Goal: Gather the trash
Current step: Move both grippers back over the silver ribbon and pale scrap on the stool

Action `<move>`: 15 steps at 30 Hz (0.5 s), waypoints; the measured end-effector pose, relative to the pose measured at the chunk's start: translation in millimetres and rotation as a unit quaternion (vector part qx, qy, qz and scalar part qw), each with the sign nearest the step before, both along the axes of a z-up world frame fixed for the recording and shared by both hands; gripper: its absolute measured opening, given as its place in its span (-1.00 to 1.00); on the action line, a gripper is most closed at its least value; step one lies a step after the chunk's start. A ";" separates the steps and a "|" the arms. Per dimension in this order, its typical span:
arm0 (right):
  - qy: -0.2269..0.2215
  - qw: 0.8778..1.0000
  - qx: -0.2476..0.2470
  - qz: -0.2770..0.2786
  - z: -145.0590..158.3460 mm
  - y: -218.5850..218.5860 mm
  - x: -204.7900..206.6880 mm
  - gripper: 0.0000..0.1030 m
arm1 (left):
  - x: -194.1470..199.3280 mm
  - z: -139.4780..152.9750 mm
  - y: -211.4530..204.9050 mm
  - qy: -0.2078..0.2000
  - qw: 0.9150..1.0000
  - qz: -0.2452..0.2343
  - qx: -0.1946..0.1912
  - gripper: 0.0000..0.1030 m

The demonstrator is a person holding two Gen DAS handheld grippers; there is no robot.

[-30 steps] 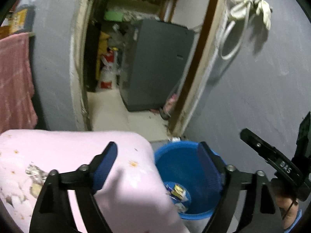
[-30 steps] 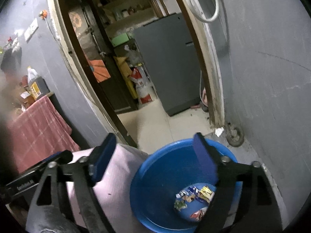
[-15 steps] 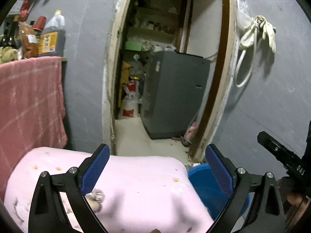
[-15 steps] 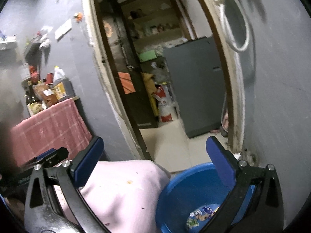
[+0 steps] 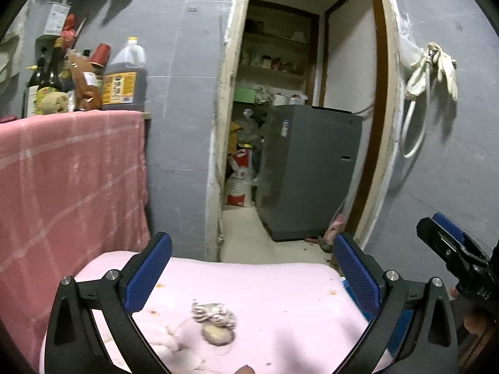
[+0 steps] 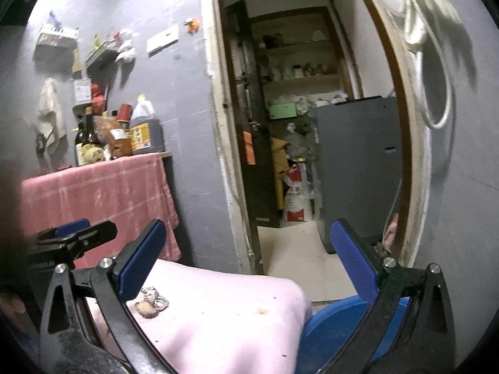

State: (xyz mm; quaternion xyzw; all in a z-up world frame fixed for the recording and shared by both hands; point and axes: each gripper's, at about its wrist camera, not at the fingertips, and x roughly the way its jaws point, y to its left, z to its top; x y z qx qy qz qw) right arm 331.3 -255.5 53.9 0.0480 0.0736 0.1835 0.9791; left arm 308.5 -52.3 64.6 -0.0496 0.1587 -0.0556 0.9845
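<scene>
The left gripper (image 5: 252, 268) fills the lower half of its wrist view; its jaws are opening, with nothing pinched between them, only the pink surface (image 5: 268, 283) lying beneath. The right gripper (image 6: 246, 255) stands fully spread and equally empty. In the left view the other tool shows at the right edge.

The trash that remains is a crumpled silvery scrap (image 5: 213, 311) with a flat brownish piece beside it, low centre in the left view, and at lower left in the right view, just past the right gripper's left pad (image 6: 137, 261). The blue bin (image 6: 336, 327) sits at lower right in the right view, close against the pink surface's edge (its inside is hidden here, so I cannot tell what it holds).

The step in hand, as I judge it, is reaching for that scrap. To do it well, tip the left gripper downward so the pads straddle the scrap rather than pass over it, keep the jaws wide until both pads flank it, then close gently, since crinkled foil likely slides or tears. The flat piece may need a separate, shallower pinch. Keep the two tools from crossing.
</scene>
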 end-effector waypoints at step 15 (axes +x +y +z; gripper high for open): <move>0.042 0.997 -0.052 0.029 -22.8 56.3 20.4 1.00 | -6.5 -23.5 59.6 0.034 0.998 0.048 -0.006 0.97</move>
